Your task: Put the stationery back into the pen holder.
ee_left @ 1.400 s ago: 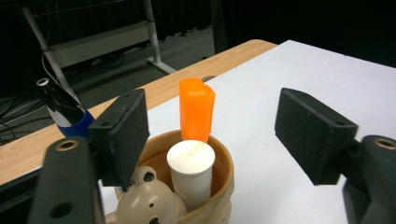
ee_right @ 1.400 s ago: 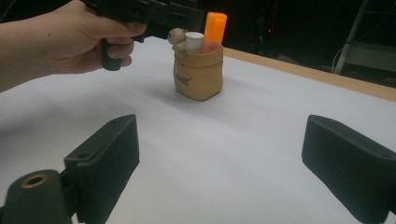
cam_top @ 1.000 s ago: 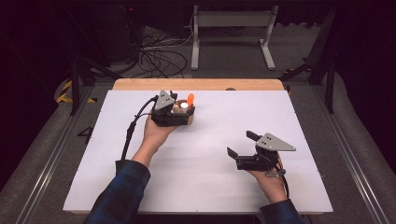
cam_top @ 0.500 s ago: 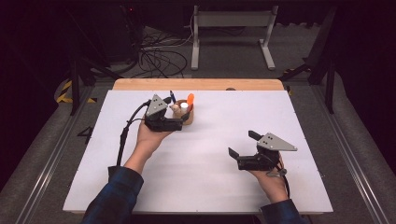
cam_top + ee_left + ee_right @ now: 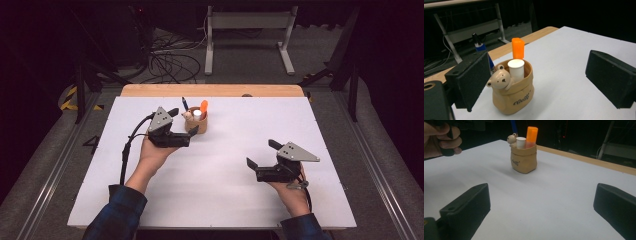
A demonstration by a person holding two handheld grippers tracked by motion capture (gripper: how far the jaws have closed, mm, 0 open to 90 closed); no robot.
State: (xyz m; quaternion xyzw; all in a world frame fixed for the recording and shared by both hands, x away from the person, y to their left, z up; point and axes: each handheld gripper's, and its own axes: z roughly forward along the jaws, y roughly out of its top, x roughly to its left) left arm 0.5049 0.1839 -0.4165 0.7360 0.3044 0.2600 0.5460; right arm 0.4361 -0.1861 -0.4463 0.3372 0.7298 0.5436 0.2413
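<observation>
A tan bag-shaped pot [image 5: 197, 125] [image 5: 514, 96] [image 5: 523, 160] with a small bear head on its rim stands on the white table at the far middle. Inside it stand an orange marker [image 5: 517, 48] [image 5: 531, 135], a white tube [image 5: 516, 69] and a blue pen [image 5: 481, 47] [image 5: 185, 104]. My left gripper [image 5: 183, 121] [image 5: 540, 82] is just left of the pot and open. Its jaws have just been opening; the pot stands ahead between them, untouched. My right gripper [image 5: 262, 154] [image 5: 541, 206] hovers at the near right, open and empty after widening a little.
The white board [image 5: 225, 200] lies on a wooden table whose far edge [image 5: 215, 90] shows beyond it. Cables [image 5: 170, 62] and a metal stand [image 5: 250, 30] sit on the floor behind. The left hand [image 5: 441, 138] appears in the right gripper view.
My left gripper has drawn back left and toward the person, away from the pot, which now stands uncovered. Its jaws have spread. The right hand has stayed put.
</observation>
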